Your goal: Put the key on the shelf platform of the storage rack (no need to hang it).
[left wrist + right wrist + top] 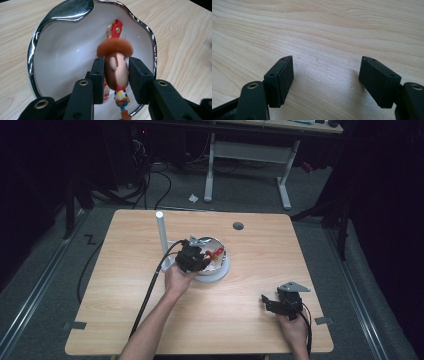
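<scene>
The wooden table (pixel 337 30) lies bare under the right gripper (pixel 325 80), jaws wide apart, holding nothing. A silver-rimmed white bowl (pixel 62 57) sits right beneath the left gripper (pixel 116 77), which pinches a cowboy figurine (pixel 116 67) above its hollow.

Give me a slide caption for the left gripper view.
Left gripper shut on a cowboy toy figure over a white, chrome-rimmed bowl on the wooden table.

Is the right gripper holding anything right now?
No, the right gripper has its jaws spread wide with nothing but bare table between them.
</scene>
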Demonstrator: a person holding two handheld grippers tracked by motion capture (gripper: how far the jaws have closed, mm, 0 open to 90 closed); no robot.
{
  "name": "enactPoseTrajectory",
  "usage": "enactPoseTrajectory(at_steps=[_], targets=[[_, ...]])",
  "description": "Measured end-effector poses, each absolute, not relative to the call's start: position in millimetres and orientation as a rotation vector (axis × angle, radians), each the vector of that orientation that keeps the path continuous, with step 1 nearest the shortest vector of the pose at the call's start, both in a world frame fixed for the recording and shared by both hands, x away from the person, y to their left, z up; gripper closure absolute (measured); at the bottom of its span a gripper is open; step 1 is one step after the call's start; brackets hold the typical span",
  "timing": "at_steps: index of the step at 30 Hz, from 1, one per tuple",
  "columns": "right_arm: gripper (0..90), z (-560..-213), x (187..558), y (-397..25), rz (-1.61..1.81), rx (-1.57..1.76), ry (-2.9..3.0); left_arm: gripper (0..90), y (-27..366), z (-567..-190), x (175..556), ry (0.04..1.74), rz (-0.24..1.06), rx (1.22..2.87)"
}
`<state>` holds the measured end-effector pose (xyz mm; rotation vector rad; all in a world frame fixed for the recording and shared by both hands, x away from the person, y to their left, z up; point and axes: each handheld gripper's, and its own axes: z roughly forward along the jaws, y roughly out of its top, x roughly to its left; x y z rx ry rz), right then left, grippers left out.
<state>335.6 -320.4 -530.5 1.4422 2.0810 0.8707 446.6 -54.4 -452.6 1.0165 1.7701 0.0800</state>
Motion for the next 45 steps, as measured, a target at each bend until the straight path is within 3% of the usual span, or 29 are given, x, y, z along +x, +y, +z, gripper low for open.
enactPoseTrajectory(at_steps=[7, 15, 45], targets=[[28.3, -531, 336, -320, 0.871, 1.442, 2.081, 52.8, -52, -448, 445, 1.755, 0.095, 1.005], [28.3, -531, 336, -320, 0.871, 1.442, 2.081, 44.7, -44, -435, 437, 1.73, 0.088, 0.983], [28.3, -531, 336, -320, 0.871, 1.443, 2.08, 42.1, 13, -405, 401, 1.712, 0.103, 0.886]])
